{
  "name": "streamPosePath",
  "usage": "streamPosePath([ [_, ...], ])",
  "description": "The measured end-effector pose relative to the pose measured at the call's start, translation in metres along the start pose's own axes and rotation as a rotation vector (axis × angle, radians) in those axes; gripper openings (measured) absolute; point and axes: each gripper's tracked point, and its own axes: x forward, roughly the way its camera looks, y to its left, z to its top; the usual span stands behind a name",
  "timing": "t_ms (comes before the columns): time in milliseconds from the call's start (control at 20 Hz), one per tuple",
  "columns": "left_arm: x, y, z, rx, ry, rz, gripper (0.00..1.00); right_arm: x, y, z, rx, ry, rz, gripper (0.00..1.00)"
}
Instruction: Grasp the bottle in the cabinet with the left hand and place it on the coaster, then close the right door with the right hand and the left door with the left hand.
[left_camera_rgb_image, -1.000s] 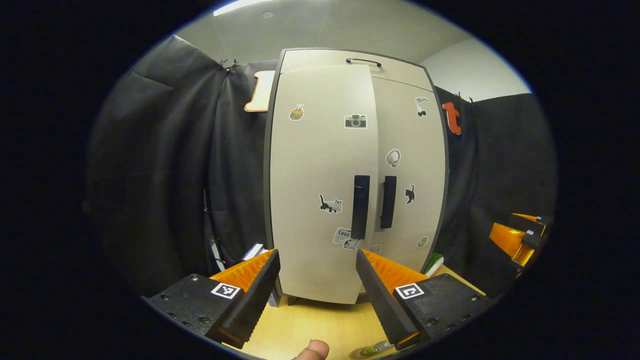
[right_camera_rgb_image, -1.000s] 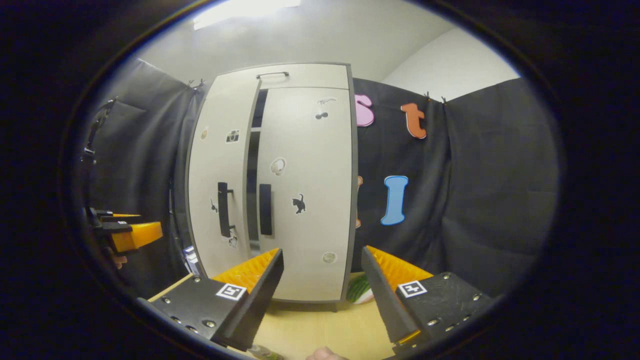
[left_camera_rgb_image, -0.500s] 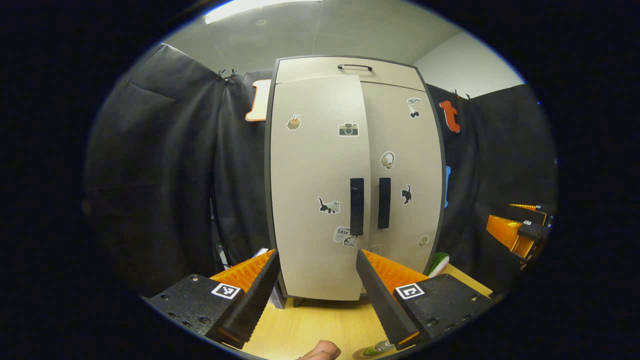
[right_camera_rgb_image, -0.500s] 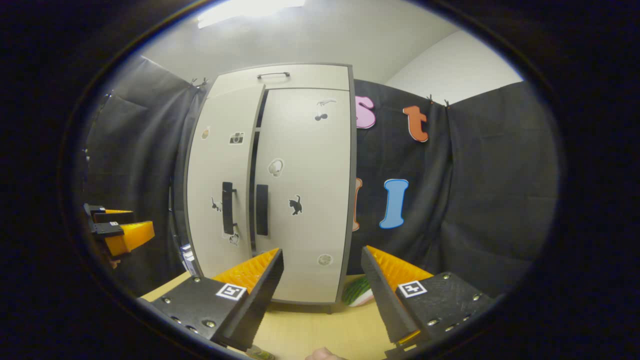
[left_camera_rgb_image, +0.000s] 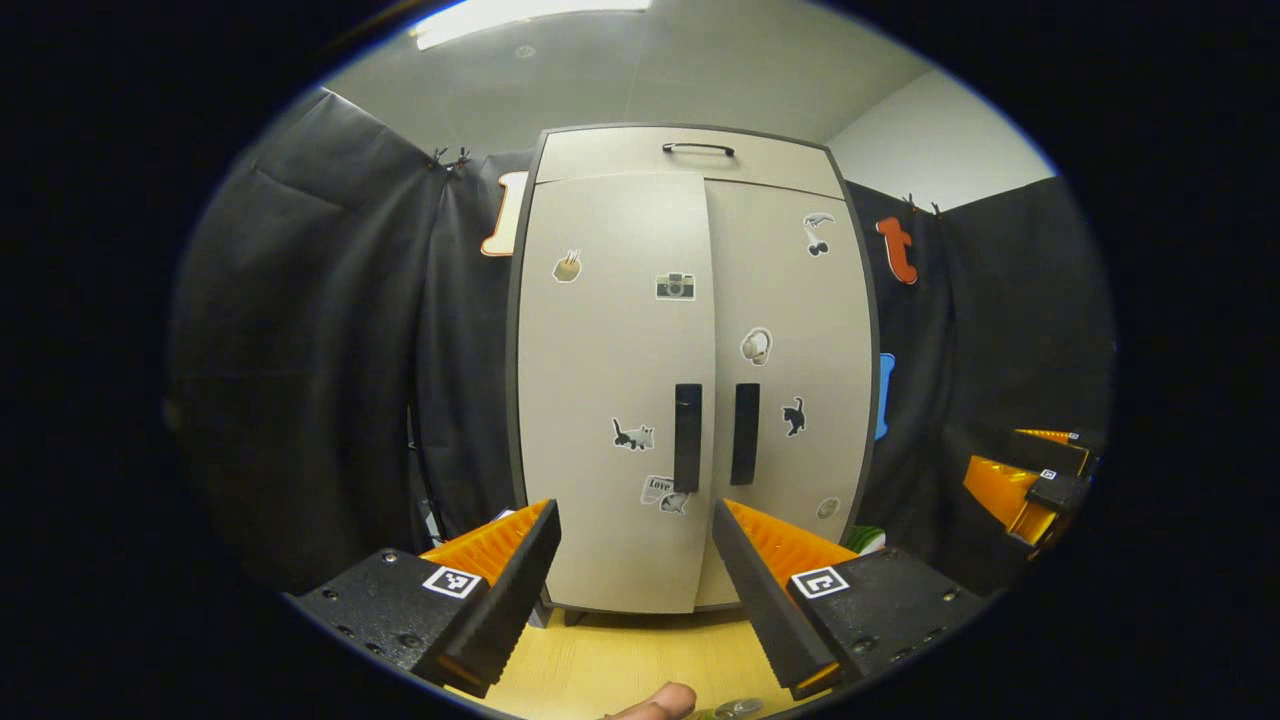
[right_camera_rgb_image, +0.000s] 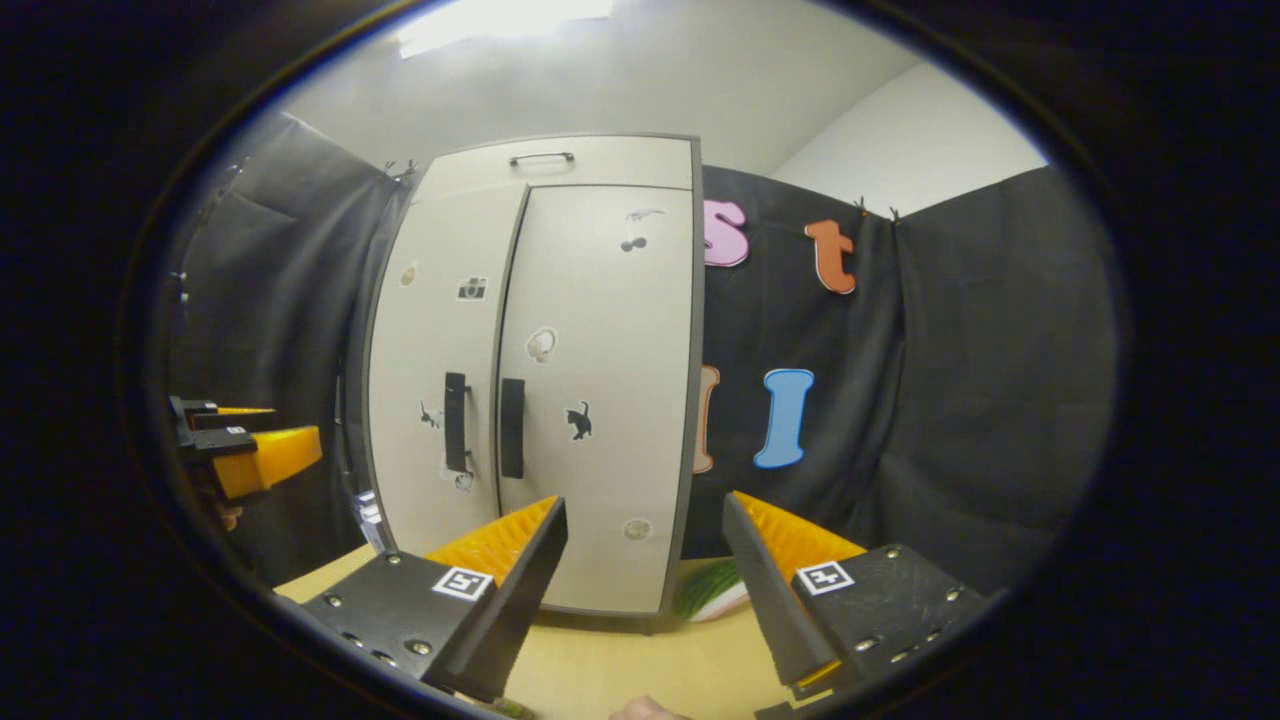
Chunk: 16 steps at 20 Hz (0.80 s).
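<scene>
In the left gripper view, the left gripper (left_camera_rgb_image: 632, 560) shows at the bottom of the frame, its black-and-orange ridged fingers spread wide with nothing between them. A fingertip (left_camera_rgb_image: 660, 702) of the holding hand peeks in at the bottom edge, and just right of it a small round object lies on the pale wooden tabletop (left_camera_rgb_image: 620, 665); too little shows to tell whether it is the coaster or the bottle. Past the fingers, in the centre of the frame, stands the tall beige cabinet with stickers (left_camera_rgb_image: 690, 380), well apart from the gripper, its left door (left_camera_rgb_image: 610, 390) and right door (left_camera_rgb_image: 790, 380) flush, black handles side by side. The right gripper (left_camera_rgb_image: 1030, 475) hovers at the right edge.

In the right gripper view, the right gripper (right_camera_rgb_image: 645, 565) is likewise wide open and empty at the bottom, level, pointing just right of the cabinet, which fills the centre-left. A green-and-white object (right_camera_rgb_image: 712, 592) lies by the cabinet's lower right corner
</scene>
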Motion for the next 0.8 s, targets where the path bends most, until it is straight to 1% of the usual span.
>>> streamPosePath([
  [50,0.0,-0.003,-0.001,0.0,-0.001,0.001,0.97,-0.001,-0.002,-0.002,0.002,-0.001,0.004,0.95],
  [450,0.007,-0.023,-0.002,-0.008,0.003,0.022,0.96,0.003,-0.007,0.01,0.024,-0.047,0.056,0.95],
  [500,0.009,-0.023,0.001,-0.004,0.001,0.029,0.97,0.006,-0.01,0.013,0.026,-0.05,0.056,0.95],
  [550,0.01,-0.022,0.004,0.002,-0.008,0.038,0.97,0.009,-0.015,0.017,0.023,-0.052,0.052,0.92],
  [600,0.011,-0.02,0.008,0.006,-0.019,0.045,0.97,0.012,-0.019,0.024,0.017,-0.062,0.045,0.92],
  [650,0.012,-0.019,0.012,0.007,-0.032,0.048,0.97,0.015,-0.023,0.03,0.011,-0.071,0.035,0.95],
  [700,0.013,-0.019,0.013,0.011,-0.04,0.044,0.96,0.017,-0.027,0.036,0.008,-0.079,0.026,0.92],
  [750,0.015,-0.018,0.016,0.016,-0.044,0.043,0.97,0.018,-0.028,0.042,0.01,-0.086,0.025,0.94],
  [800,0.015,-0.016,0.016,0.018,-0.045,0.047,0.96,0.019,-0.027,0.047,0.016,-0.093,0.023,0.94],
])
